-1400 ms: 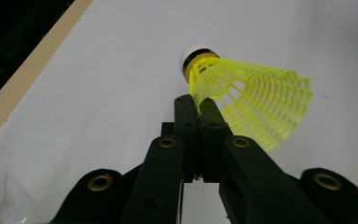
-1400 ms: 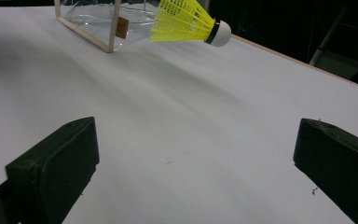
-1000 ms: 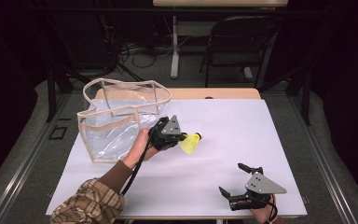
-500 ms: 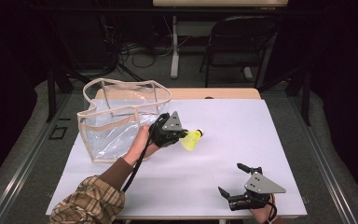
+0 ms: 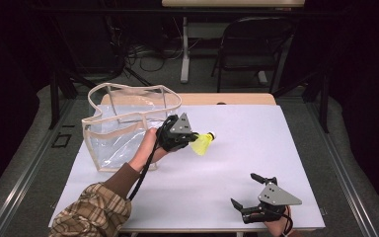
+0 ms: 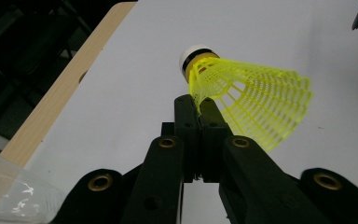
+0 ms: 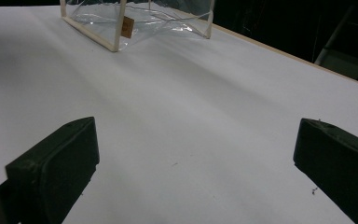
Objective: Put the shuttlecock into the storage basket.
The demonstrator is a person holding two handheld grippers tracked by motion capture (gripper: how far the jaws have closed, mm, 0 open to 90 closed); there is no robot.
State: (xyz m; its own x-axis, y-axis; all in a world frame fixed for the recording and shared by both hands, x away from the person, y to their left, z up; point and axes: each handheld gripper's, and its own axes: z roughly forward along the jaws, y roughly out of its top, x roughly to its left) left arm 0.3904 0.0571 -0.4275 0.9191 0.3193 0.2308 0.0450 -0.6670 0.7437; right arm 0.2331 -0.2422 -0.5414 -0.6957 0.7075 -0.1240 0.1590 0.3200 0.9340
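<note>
A yellow plastic shuttlecock with a white cork tip hangs above the white table, just right of a clear bag with beige trim. My left gripper is shut on the edge of its mesh skirt. The left gripper view shows the two jaws pressed together on the skirt of the shuttlecock, at my left gripper, with the cork pointing away. My right gripper rests near the table's front right corner. Its jaws are wide open with nothing between them, as my right gripper also shows in its own view.
The clear bag stands open-topped at the table's left rear. A wooden strip runs along the far edge. A dark chair and cables sit behind the table. White surface lies between the two grippers.
My left gripper has lifted the shuttlecock slightly and kept its grip. The right gripper has stayed still.
</note>
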